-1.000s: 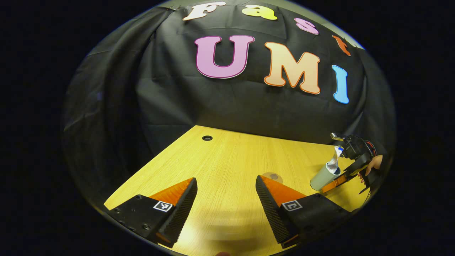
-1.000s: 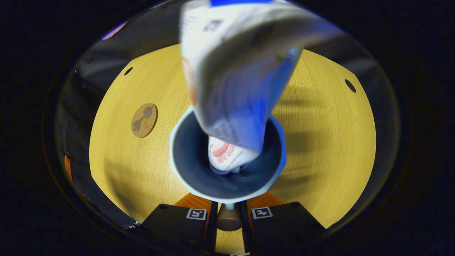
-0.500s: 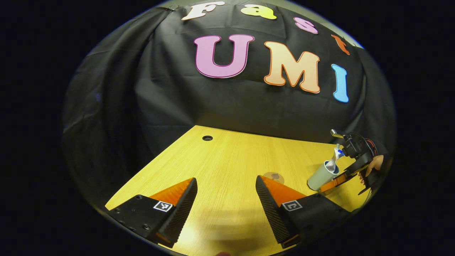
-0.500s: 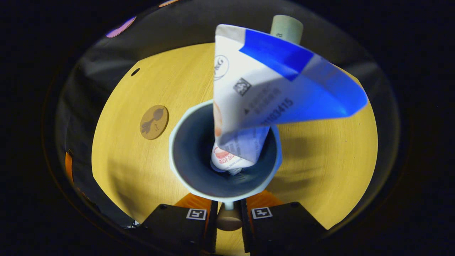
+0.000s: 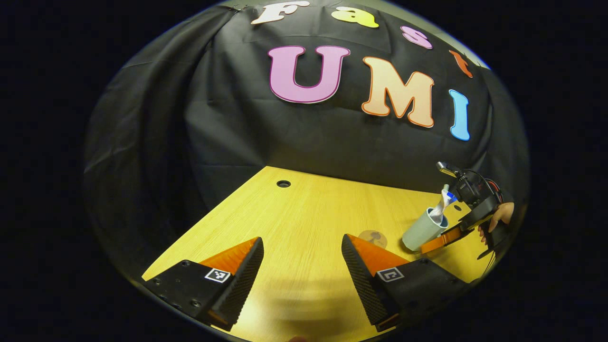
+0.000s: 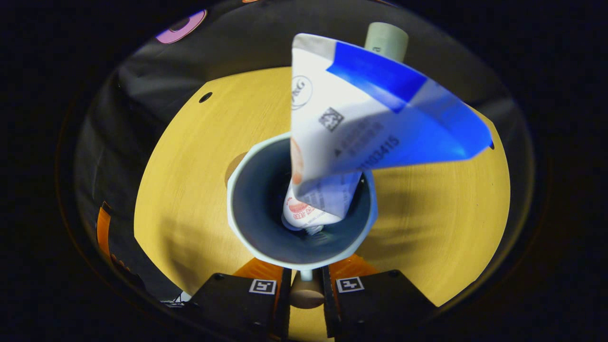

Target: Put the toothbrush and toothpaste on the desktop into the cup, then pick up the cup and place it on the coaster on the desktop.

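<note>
In the right gripper view the pale cup [image 6: 256,242] is seen from above, held just off the desk. My right gripper [image 6: 306,285] is shut on a small grip at its near side. The white and blue toothpaste tube [image 6: 370,118] stands in the cup, and the pale toothbrush handle [image 6: 385,40] rises behind it. The round brown coaster [image 6: 235,164] peeks out from behind the cup's left rim. In the left gripper view the cup [image 5: 420,232] hangs tilted in the right gripper [image 5: 439,241], just right of the coaster [image 5: 373,236]. My left gripper [image 5: 301,270] is open and holds nothing.
The yellow wooden desk [image 5: 294,223] has a cable hole [image 5: 283,183] near its far edge, against the black cloth wall. A hand [image 5: 501,216] holds the right gripper at the desk's right side.
The cup with its load has moved left toward the coaster. In the right gripper view the coaster has slid from open desk to behind the cup's rim. The left gripper has barely shifted.
</note>
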`<state>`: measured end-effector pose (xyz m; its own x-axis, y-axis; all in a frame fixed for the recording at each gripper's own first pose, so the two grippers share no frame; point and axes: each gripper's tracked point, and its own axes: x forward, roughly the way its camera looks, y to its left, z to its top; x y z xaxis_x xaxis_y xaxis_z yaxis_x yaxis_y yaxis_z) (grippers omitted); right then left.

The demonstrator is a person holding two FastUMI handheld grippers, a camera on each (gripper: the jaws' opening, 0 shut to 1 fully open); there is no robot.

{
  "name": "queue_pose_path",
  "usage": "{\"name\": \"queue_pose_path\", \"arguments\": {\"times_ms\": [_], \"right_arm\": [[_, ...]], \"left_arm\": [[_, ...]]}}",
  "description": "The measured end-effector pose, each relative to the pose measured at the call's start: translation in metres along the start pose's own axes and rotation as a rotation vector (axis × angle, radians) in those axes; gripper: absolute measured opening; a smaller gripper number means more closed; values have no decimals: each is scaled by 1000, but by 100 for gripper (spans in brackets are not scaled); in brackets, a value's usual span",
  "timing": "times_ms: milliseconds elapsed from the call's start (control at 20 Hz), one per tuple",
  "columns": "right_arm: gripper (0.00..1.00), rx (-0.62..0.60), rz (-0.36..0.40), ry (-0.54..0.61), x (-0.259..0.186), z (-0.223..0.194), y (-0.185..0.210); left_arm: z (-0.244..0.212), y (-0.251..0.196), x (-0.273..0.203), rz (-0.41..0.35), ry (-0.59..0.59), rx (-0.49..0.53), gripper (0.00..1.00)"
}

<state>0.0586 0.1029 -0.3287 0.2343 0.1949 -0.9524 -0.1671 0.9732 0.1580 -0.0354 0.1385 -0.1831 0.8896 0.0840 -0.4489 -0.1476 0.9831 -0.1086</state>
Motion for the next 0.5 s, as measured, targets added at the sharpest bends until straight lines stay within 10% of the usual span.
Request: {"name": "queue_pose_path", "arguments": {"times_ms": [500], "right_arm": [[31,-28,4,16,30,27,65]], "left_arm": [[-3,56,3,35,12,-26,95]]}}
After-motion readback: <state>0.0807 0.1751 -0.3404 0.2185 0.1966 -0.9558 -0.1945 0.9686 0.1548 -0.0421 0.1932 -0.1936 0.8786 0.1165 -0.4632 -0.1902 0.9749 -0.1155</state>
